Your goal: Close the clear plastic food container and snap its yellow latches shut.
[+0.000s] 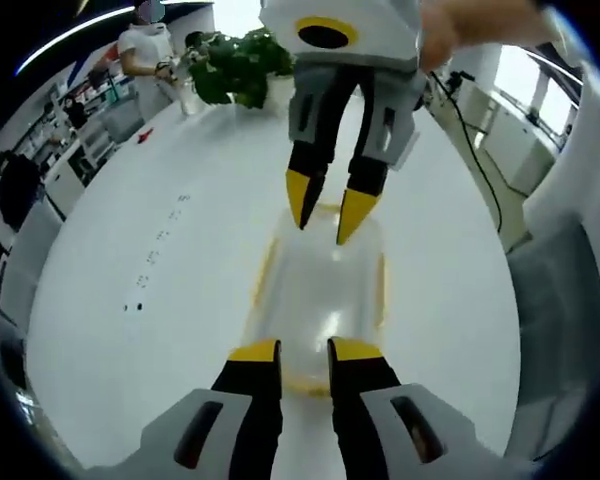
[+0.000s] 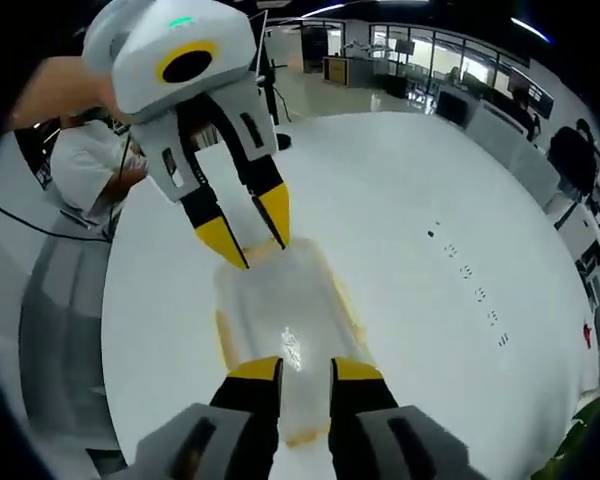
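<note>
While the clear container point(image 1: 325, 290) sits on the white table point(image 1: 160, 250), both grippers point(image 1: 303, 350) point(image 2: 305, 368) hover at opposite ends, jaws slightly open, holding nothing.

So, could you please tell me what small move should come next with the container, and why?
Probably lower both claws onto the end latches and press. The clear container lies on the white table with its lid seemingly on, the left claw at one end and the right claw at the other, both slightly open with nothing in them.
</note>
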Tool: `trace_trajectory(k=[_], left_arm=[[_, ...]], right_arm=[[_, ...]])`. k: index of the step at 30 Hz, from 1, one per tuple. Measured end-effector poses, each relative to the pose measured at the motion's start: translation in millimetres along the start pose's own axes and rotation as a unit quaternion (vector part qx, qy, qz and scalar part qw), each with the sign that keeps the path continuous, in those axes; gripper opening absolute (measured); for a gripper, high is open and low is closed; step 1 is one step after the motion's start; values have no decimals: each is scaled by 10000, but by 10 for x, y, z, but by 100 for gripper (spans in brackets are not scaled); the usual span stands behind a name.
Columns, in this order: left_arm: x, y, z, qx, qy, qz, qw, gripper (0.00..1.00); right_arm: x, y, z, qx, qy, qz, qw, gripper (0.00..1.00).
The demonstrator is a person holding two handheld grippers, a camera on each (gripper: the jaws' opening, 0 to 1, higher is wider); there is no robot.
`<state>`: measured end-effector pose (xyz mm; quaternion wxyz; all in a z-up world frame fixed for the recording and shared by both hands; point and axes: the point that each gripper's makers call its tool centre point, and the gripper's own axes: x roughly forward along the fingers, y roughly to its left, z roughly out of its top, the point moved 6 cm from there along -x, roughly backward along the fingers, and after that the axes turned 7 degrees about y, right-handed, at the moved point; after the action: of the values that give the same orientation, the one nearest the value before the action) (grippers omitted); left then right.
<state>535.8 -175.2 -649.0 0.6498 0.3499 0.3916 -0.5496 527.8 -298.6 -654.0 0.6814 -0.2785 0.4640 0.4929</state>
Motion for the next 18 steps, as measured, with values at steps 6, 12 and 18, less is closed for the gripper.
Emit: trace_trajectory(k=[6,12,18], left_arm=[[42,-27,78,-161,-196,-22,9997,1],[71,-19,125,-142,-279,21,9995,0],[101,-14,160,-156,-335,18,9993,0]], right_arm=[[77,21,54,-91,-6,32,10000,6],[111,-6,100,-224,-39,7,9997,0],[142,-39,116,-227,-105,-13,9997,0]])
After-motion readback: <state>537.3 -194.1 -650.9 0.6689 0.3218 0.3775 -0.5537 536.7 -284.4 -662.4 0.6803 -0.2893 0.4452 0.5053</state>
